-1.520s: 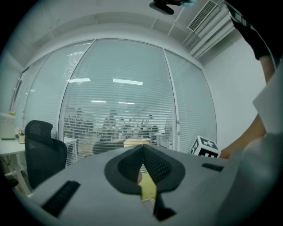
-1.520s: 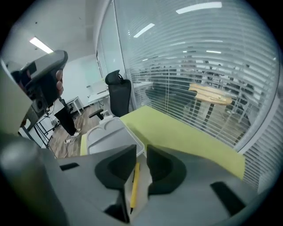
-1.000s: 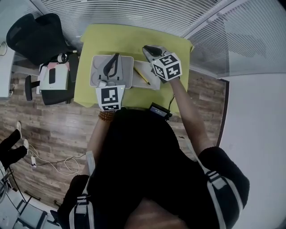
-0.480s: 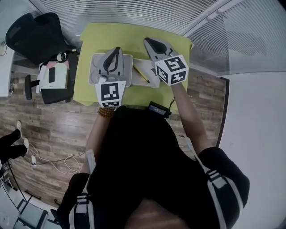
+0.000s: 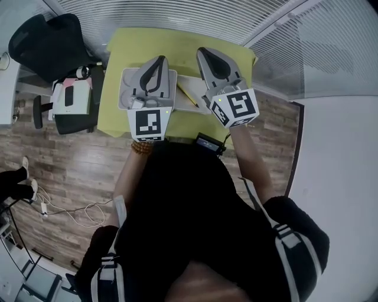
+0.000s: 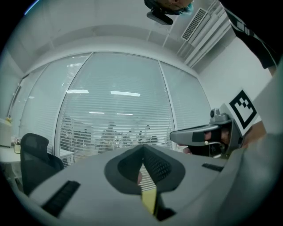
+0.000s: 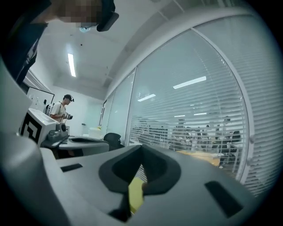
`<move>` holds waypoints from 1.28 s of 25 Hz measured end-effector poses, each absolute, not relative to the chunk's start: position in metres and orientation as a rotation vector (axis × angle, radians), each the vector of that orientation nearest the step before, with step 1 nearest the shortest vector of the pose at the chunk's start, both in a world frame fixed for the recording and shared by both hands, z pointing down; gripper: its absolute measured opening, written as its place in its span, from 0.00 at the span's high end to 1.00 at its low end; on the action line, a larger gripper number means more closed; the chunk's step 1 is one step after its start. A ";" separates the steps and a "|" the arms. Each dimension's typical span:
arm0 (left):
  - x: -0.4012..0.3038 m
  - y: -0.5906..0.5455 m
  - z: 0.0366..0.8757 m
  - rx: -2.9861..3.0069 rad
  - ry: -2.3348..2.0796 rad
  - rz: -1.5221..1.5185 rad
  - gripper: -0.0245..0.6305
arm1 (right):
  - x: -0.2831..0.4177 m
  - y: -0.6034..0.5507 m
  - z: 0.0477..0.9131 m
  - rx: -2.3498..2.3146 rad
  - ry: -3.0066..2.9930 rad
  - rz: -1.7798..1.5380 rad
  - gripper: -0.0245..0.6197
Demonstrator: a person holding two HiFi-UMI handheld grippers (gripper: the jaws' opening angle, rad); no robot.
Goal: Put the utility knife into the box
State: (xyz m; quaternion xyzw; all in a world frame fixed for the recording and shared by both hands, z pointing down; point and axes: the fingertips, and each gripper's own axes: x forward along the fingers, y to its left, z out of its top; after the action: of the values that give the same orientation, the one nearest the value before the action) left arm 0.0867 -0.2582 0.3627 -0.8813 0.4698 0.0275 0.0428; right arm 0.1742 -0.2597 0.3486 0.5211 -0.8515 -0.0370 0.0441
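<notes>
**Utility knife on the table beside the box; both grippers empty**

The utility knife (image 5: 186, 95), a slim yellow-and-dark bar, lies slantwise on a pale sheet (image 5: 190, 108) on the yellow-green table (image 5: 133, 50). It is outside the box (image 5: 124, 88) and just off that box's right wall. The box is a grey, open, shallow tray with a small white item in its near corner.

The left gripper (image 5: 160, 60) is held over the box, its tips toward the window blinds (image 5: 177, 17). In the left gripper view its jaws are pressed together at the tips with nothing between them, and only a sliver of table shows through the slot behind.

The right gripper (image 5: 202, 53) is held over the right part of the sheet, beside the knife and clear of it. Its jaws are likewise brought together, pinching nothing.

A small dark device (image 5: 208, 143) sits at the table's near edge. An office chair (image 5: 44, 47) stands on the wooden floor (image 5: 71, 171) to the left.
</notes>
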 end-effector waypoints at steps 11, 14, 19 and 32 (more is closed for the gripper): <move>0.088 -0.248 0.370 -2.697 1.420 0.080 0.95 | 0.193 -0.231 0.362 1.775 -2.508 -0.128 0.96; 0.091 -0.245 0.370 -2.698 1.410 0.092 0.95 | 0.195 -0.226 0.365 1.796 -2.494 -0.141 0.96; 0.097 -0.241 0.366 -2.692 1.394 0.140 0.95 | 0.196 -0.215 0.360 1.826 -2.471 -0.224 0.96; 0.093 -0.238 0.366 -2.690 1.410 0.171 0.95 | 0.188 -0.209 0.359 1.829 -2.464 -0.249 0.96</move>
State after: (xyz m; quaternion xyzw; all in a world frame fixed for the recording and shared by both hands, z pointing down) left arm 0.0930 -0.2376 0.3655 -0.8832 0.4629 0.0563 0.0496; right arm 0.1876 -0.2094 0.3595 0.5939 -0.7999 -0.0808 0.0315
